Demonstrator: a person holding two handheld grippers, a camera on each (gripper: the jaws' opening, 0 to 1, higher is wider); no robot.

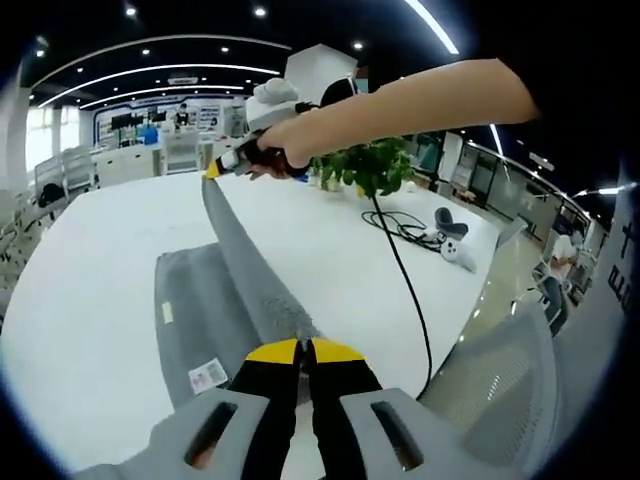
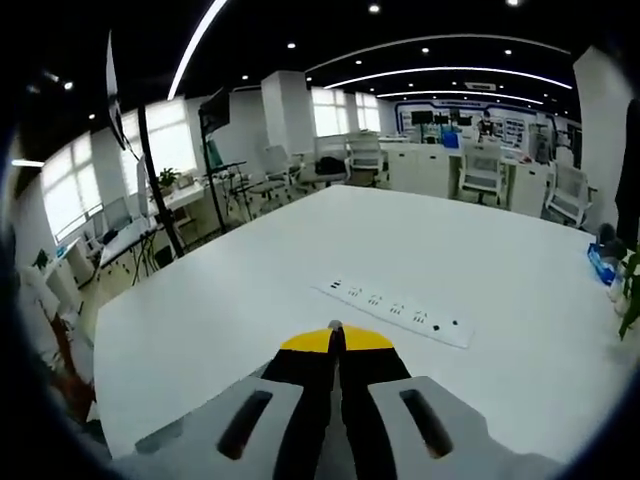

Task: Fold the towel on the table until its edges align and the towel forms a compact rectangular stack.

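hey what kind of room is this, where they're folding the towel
Most likely an open-plan office or lab: a big white table with a power strip, office chairs by desks behind, and a potted plant.

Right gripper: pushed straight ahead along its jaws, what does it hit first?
Probably the white power strip lying on the white table, just beyond the right gripper; depth is unclear.

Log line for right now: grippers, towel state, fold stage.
left gripper: shut on towel edge | right gripper: shut on far towel end | towel: grey, edge lifted taut between grippers, rest flat on table | stage: fold in progress
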